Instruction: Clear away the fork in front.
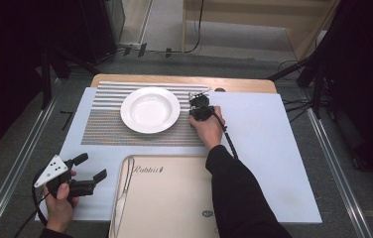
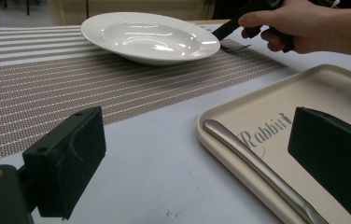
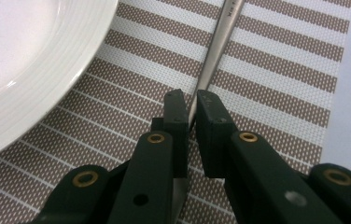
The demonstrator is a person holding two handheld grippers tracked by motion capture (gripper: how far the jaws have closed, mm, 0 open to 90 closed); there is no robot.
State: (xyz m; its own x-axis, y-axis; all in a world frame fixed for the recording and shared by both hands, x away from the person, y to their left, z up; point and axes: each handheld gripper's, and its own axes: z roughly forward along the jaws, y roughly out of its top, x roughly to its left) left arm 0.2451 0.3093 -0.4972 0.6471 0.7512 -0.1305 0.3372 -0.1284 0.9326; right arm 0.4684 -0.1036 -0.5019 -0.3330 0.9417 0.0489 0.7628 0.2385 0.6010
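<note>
High view: I see the table (image 1: 269,148) under a pale sheet, with a striped placemat (image 1: 105,126) laid across its far half and a beige tray (image 1: 174,198) at the near edge. A white plate (image 1: 150,109) sits on the placemat. On the tray's left side lies a knife (image 1: 123,191), along the rim.

My right tool (image 1: 198,105) is down on the placemat just beside the plate's right edge. In the right gripper view its jaws are together, clamped on the handle of a fork (image 3: 215,46), which lies flat on the stripes and runs away from the tool, near the plate's rim but not touching it.

My left tool (image 1: 88,168) hovers over the bare sheet, left of the tray, jaws wide apart with nothing between them; the knife lies just ahead in the left gripper view.
</note>
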